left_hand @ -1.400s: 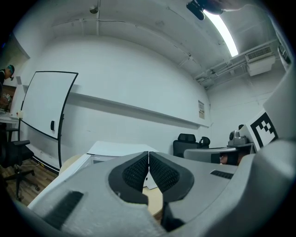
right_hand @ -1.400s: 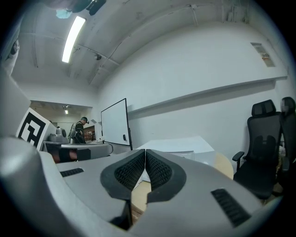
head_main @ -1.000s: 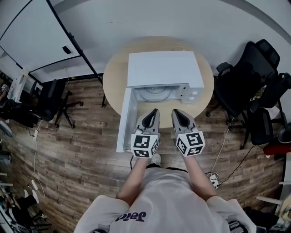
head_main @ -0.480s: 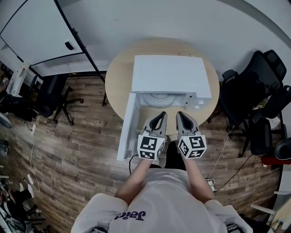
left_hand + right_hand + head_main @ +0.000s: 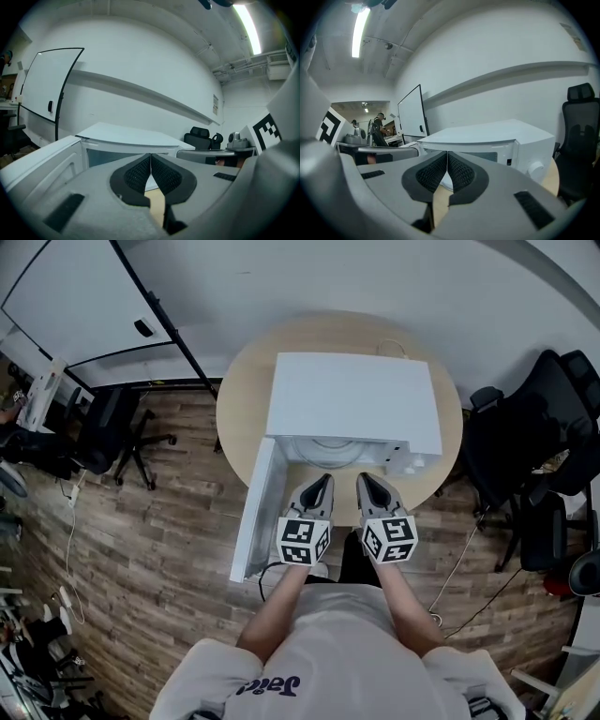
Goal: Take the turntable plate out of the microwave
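On the round pale-wood table (image 5: 242, 413), the white boxy microwave (image 5: 356, 399) sits square to the person; its flat white microwave door (image 5: 251, 517) hangs wide open on the left and juts past the table rim over the wood-plank floor (image 5: 159, 521); that door edge hems in the left side, while the right stays free out to the black office chairs (image 5: 525, 451). A whiteboard (image 5: 84, 306) stands well apart at the far left.

Left gripper (image 5: 323, 479) and right gripper (image 5: 364, 477) hover side by side just in front of the open cavity, with a narrow gap between them; the left one sits just beside the door. Both have their jaws pressed together on nothing: in the left gripper view the ribbed black pads (image 5: 136, 174) meet along one seam, and in the right gripper view the pads (image 5: 461, 171) do the same.

The pale round turntable plate (image 5: 333, 442) lies inside the cavity, only its curved front rim showing under the top edge; it is ahead of both sets of fingertips, near but not touched. The grippers' shells are smooth grey, their pads finely meshed.
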`<state>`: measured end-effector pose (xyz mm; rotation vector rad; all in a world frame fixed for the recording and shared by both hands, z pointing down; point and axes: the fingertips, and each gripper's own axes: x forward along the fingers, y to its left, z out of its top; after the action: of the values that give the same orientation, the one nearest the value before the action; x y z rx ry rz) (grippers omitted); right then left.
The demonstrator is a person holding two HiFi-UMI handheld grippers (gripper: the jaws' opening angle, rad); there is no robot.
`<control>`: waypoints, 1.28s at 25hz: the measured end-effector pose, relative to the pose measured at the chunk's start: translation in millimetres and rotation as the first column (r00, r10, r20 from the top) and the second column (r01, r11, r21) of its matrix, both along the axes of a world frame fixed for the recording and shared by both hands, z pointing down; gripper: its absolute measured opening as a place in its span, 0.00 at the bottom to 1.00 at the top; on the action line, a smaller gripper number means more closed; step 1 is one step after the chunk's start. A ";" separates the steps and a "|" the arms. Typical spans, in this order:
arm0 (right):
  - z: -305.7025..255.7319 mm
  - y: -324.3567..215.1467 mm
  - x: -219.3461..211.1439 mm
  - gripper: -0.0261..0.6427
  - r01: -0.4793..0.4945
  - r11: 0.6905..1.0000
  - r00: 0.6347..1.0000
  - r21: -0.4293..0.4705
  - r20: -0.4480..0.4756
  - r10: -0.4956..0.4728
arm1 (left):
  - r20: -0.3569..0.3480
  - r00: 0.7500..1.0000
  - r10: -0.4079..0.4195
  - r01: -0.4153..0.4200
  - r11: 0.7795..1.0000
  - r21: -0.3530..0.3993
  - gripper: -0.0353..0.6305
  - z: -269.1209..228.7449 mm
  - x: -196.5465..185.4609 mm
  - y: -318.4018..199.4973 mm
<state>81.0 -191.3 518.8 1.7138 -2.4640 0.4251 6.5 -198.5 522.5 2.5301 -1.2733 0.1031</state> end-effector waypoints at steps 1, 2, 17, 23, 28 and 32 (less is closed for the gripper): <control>6.8 -1.4 0.0 0.07 0.004 1.000 1.000 -0.014 0.002 -0.004 | 0.008 1.000 -0.004 0.005 1.000 -0.013 0.08 7.0 -0.9 -1.5; 13.2 -2.4 0.1 0.07 0.008 1.000 1.000 -0.026 0.004 -0.008 | 0.015 1.000 -0.008 0.008 1.000 -0.023 0.08 13.5 -1.4 -2.8; 98.3 -14.7 -0.1 0.07 0.007 0.981 0.990 -0.194 0.139 0.020 | 0.031 0.999 0.019 -0.013 0.985 -0.174 0.08 90.7 -3.0 -16.3; 134.8 -20.3 -5.6 0.07 0.027 0.961 0.965 -0.276 0.257 0.046 | 0.034 0.999 0.024 -0.018 0.985 -0.169 0.08 96.9 -3.7 -21.4; 157.4 -31.0 -10.3 0.07 0.037 0.953 0.925 -0.302 0.370 0.081 | 0.055 0.998 0.023 -0.013 0.986 -0.166 0.08 101.1 -7.5 -25.3; 179.5 -45.0 -10.6 0.07 0.036 0.942 0.868 -0.333 0.477 0.136 | 0.060 0.998 0.012 -0.002 0.986 -0.166 0.08 101.9 -10.8 -30.5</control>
<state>70.4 -236.3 698.3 1.6819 -2.4509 1.3599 -4.2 -229.0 624.5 2.4057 -1.2243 0.2778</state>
